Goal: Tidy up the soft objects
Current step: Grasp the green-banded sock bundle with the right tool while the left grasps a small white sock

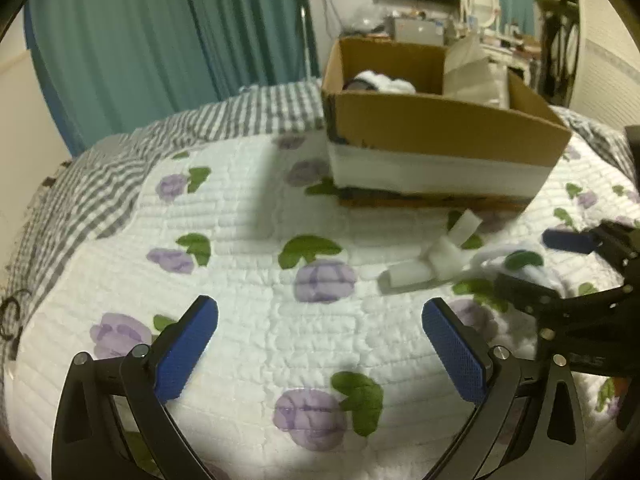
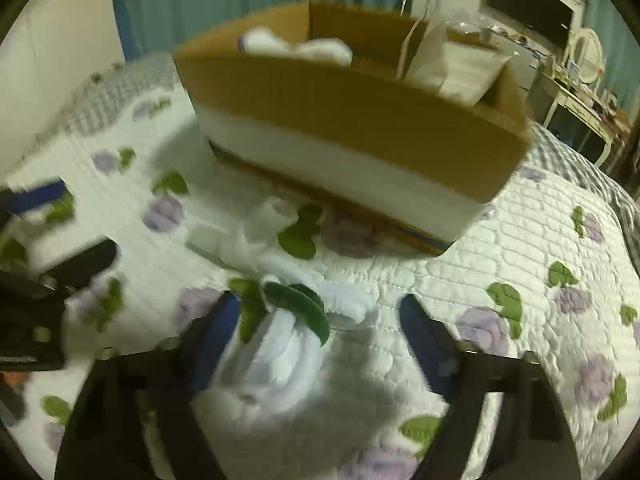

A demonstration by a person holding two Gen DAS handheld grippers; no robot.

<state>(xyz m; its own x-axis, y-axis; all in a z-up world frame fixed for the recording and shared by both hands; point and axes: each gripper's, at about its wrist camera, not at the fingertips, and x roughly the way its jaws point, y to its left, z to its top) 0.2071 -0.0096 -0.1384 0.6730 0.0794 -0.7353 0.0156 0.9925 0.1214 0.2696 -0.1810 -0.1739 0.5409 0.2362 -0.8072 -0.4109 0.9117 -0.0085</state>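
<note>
A cardboard box [image 1: 440, 128] stands on the flowered quilt [image 1: 248, 248]; white soft items [image 1: 380, 80] lie inside it. It also shows in the right wrist view [image 2: 344, 112]. My left gripper [image 1: 320, 344] is open and empty over the quilt. My right gripper [image 2: 320, 332] is open around a white soft toy with a green band [image 2: 288, 340] lying on the quilt; the toy sits between the fingers, nearer the left one. In the left wrist view my right gripper [image 1: 532, 264] straddles that toy [image 1: 516, 260]. White foam pieces [image 1: 432, 256] lie in front of the box.
A grey checked blanket [image 1: 120, 168] covers the far side of the bed. Teal curtains [image 1: 168, 40] hang behind. A clear bag [image 1: 476, 68] stands in the box's right part. A dresser with a mirror [image 1: 480, 0] stands beyond.
</note>
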